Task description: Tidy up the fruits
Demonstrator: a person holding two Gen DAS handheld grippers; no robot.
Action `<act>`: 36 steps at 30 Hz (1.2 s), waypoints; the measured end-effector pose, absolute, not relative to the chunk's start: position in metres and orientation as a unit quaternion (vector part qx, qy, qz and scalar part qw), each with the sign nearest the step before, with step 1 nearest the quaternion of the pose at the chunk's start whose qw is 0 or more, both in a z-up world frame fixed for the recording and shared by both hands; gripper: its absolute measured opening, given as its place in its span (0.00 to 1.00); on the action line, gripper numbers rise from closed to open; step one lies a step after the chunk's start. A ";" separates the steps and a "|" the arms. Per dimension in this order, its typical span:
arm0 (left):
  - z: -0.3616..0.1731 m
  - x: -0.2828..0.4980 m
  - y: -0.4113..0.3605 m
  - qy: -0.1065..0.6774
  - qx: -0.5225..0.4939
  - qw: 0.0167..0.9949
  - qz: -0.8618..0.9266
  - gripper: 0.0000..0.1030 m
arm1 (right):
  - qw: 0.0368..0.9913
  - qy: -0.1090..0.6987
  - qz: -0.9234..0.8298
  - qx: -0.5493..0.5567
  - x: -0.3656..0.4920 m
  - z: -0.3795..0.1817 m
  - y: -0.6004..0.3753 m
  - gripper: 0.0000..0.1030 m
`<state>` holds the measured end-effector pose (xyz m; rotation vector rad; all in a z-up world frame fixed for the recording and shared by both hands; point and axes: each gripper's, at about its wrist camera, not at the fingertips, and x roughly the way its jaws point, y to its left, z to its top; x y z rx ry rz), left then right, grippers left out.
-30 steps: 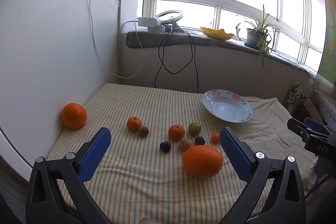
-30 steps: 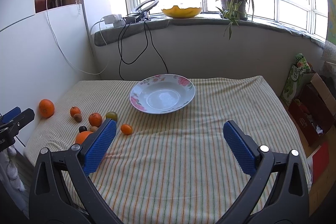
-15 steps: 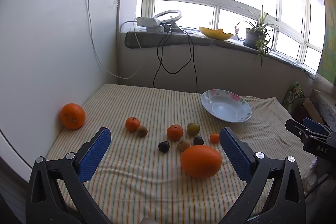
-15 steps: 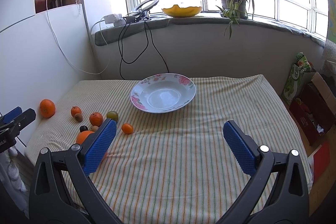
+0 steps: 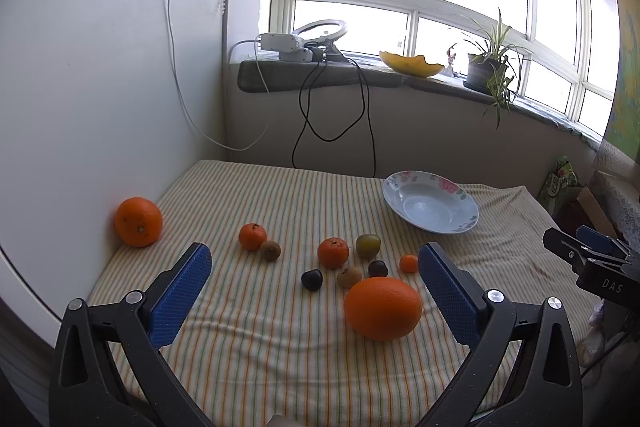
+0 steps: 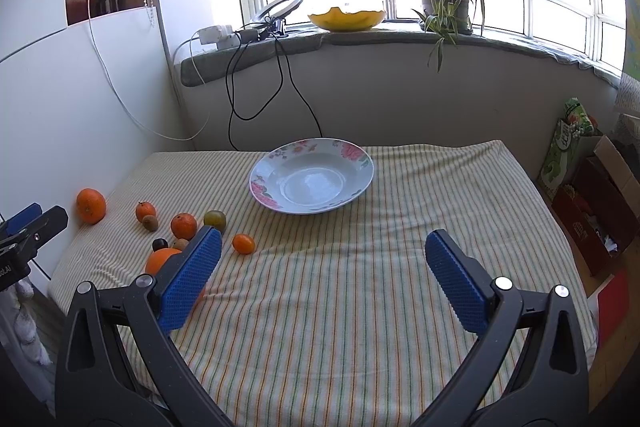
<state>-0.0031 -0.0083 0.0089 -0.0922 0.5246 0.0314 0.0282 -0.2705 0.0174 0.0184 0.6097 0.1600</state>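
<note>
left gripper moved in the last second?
Yes, slightly. In the left wrist view the large orange and plate sit a little left of and above where they were between the jaws, so the left gripper shifted slightly.

Your fruits lie loose on the striped table [image 5: 280, 347]: a large orange [image 5: 383, 307] nearest you, another orange [image 5: 138, 221] against the white panel, and mandarins [image 5: 333, 252], possibly kiwis [image 5: 270, 250], between. The floral plate [image 5: 430, 201] sits upright, empty.
</note>
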 end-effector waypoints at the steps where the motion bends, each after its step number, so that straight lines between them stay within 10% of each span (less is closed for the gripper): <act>1: 0.009 -0.003 -0.008 0.259 -0.045 0.965 0.016 0.99 | 0.951 0.300 0.079 0.009 0.028 0.017 -0.271 1.00; 36: -0.035 0.018 0.010 0.325 -0.128 0.936 -0.041 0.98 | 0.913 0.368 0.166 0.062 0.064 -0.012 -0.267 1.00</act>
